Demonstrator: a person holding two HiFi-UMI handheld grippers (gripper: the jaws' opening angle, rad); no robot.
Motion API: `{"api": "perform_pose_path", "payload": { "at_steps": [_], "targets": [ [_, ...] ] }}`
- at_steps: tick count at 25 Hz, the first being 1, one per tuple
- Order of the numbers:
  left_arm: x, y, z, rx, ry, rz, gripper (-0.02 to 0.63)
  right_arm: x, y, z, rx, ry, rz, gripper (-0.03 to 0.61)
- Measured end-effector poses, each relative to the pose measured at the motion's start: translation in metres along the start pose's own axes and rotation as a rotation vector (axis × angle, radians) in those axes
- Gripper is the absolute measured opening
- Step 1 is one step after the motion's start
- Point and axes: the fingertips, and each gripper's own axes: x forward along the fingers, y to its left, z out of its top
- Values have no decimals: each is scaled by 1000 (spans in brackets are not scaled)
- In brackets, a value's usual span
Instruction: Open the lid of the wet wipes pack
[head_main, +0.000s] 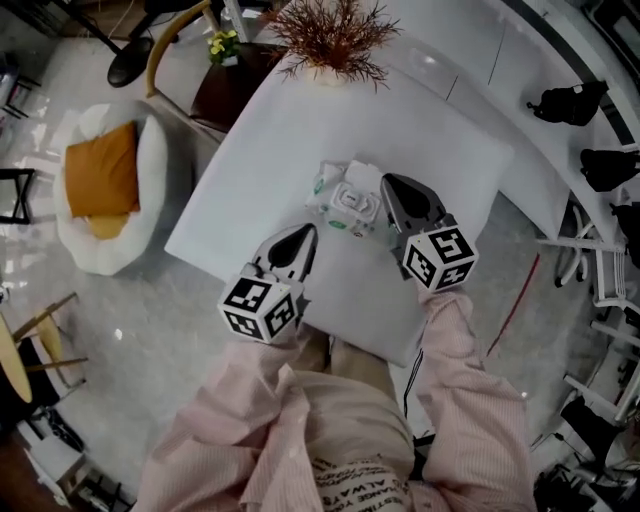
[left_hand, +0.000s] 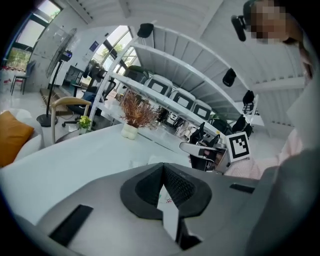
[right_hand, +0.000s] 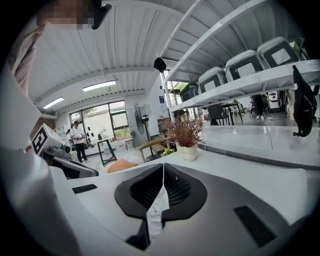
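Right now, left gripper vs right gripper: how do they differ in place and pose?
Place: in the head view the right gripper has its tip at the right edge of the wet wipes pack. The left gripper sits short of the pack, nearer the person.
Pose: in that view the left gripper slants up to the right, while the right gripper slants up to the left.
Shared: both have their jaws together with nothing gripped, and both aim toward the pack.
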Motion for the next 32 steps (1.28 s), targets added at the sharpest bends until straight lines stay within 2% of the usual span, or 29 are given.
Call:
{"api": "perform_pose_path", "payload": {
  "at_steps": [11,17,32],
  "targets": [
    [-37,-45,45,153,-78,-25,-3,-59,37,39,56,-87,25,0],
    [-51,-69,67,206,-126,-21,-3,-88,47,59,71,-133,30,0],
    [-98,-77,123,292,-284,75,-3,-133,56,114,24,-254,33,0]
  ]
}}
